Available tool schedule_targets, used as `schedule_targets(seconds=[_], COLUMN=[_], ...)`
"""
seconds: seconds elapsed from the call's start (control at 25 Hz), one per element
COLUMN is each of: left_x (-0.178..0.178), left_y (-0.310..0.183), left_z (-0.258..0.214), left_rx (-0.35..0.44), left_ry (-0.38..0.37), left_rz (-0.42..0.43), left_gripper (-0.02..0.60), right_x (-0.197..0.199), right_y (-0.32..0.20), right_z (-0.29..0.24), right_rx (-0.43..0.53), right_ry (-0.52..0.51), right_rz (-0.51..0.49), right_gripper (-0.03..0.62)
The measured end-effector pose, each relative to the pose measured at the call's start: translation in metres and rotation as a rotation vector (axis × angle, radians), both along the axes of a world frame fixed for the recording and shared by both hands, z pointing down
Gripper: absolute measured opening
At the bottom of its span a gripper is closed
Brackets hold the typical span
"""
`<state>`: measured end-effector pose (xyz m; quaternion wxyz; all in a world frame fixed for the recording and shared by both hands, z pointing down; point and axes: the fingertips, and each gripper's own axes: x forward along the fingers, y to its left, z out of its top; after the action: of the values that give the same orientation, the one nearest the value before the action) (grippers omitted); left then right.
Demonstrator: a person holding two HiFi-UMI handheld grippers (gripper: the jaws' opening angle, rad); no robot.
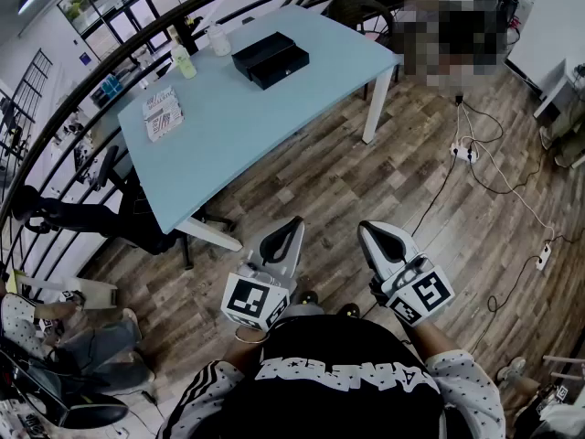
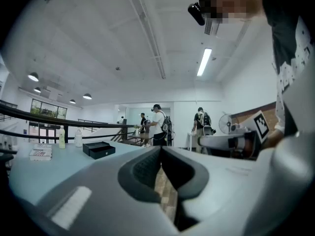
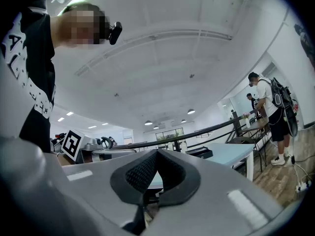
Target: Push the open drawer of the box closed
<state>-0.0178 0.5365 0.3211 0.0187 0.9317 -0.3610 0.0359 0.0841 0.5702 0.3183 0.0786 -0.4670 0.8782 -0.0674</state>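
A person is holding the left gripper [image 1: 291, 229] and right gripper [image 1: 369, 231] pressed together, empty, probably readying blunt tips for pushing the box [image 1: 260, 51] drawer [image 1: 283, 67] at twelve o'clock.

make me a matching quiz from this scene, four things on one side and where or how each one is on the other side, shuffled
Things
1. black box
2. pale green bottle
3. power strip
4. right gripper

Places or states
A. lying on the wooden floor, past the table leg
B. jaws together, nothing between them
C. standing upright near a white bottle
D. on the blue table, drawer pulled out

Pairs: 1-D, 2-C, 3-A, 4-B
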Motion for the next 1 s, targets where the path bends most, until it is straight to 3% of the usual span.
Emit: schedule_targets(seconds=[1.0], left_x=[0.019], left_y=[0.014], left_z=[-0.004], left_rx=[0.007], left_ry=[-0.009], left_rz=[-0.147], left_gripper=[0.000], right_x=[0.037], right_y=[0.000], right_z=[0.001], right_rx=[0.006], right_ry=[-0.096], right_rz=[-0.115], right_gripper=[-0.005])
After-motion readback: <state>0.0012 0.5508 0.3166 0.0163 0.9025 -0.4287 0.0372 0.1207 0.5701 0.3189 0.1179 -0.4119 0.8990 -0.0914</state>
